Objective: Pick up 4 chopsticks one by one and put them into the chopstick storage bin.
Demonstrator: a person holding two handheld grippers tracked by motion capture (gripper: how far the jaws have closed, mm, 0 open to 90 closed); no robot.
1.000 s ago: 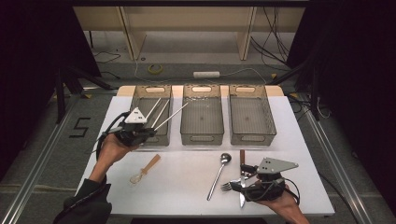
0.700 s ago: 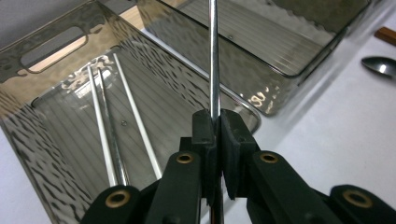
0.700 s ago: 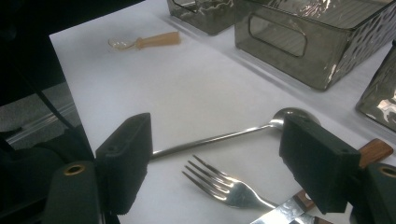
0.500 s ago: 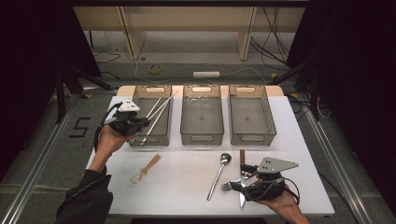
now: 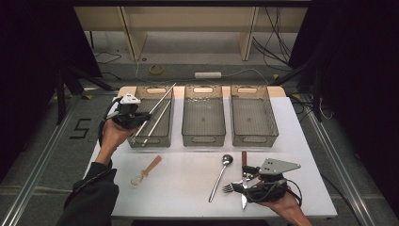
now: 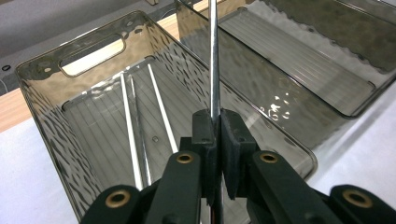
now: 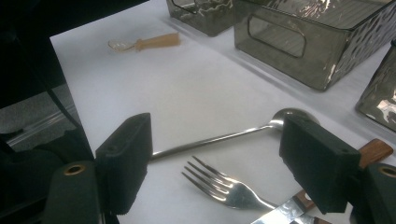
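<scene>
The left claw [image 6: 215, 135] is squeezing a metal chopstick [image 6: 214, 56] over the left bin [image 6: 42, 116]; close up, more chopsticks [image 6: 130, 135] are lying inside. The right claw [image 7: 219, 163] is standing wide apart over a fork [image 7: 224, 186] on the white counter [image 5: 188, 188]. Dark room around.

white table [image 5: 188, 188], bins [image 5: 203, 117], cutlery [image 5: 221, 176]
</scene>
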